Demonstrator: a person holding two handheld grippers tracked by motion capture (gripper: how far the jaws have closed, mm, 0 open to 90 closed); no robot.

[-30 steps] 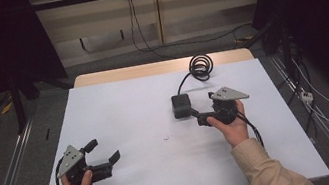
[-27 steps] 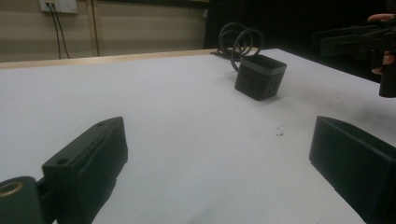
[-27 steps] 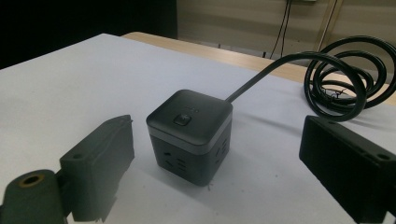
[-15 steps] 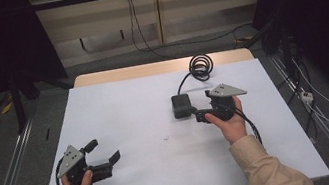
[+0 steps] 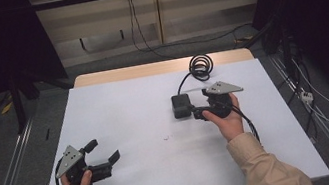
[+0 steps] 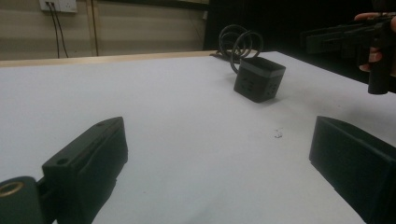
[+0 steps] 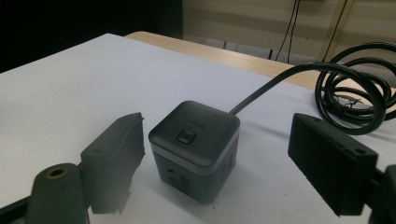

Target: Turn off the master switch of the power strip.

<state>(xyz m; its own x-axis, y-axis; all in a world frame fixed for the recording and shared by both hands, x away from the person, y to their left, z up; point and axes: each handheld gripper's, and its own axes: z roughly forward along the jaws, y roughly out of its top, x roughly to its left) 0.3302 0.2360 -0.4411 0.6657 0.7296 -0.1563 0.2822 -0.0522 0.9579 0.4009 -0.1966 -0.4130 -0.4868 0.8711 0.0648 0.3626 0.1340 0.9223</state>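
Observation:
A black power cube point(image 5: 181, 105) with a button on top point(image 7: 187, 137) stands on the white table point(image 5: 120, 110). Its thick cable runs back to a coil point(image 5: 200, 65) near the far edge. My right gripper point(image 5: 197, 105) is open just right of the cube and points at it. In the right gripper view the cube point(image 7: 196, 144) sits just ahead of the gap between the spread jaws, untouched. My left gripper point(image 5: 104, 150) is open and holds nothing near the front left corner. From the left gripper view the cube point(image 6: 259, 79) is far off, with the right gripper point(image 6: 345, 35) beyond it.
The coiled cable point(image 7: 355, 88) lies behind and to the right of the cube in the right gripper view. A bare wooden strip point(image 5: 158, 68) runs along the table's far edge. A small speck point(image 5: 165, 137) marks the table's middle. Cables trail on the floor at the right point(image 5: 317, 107).
My right gripper has edged slightly left toward the cube. The left gripper and the cube have not moved.

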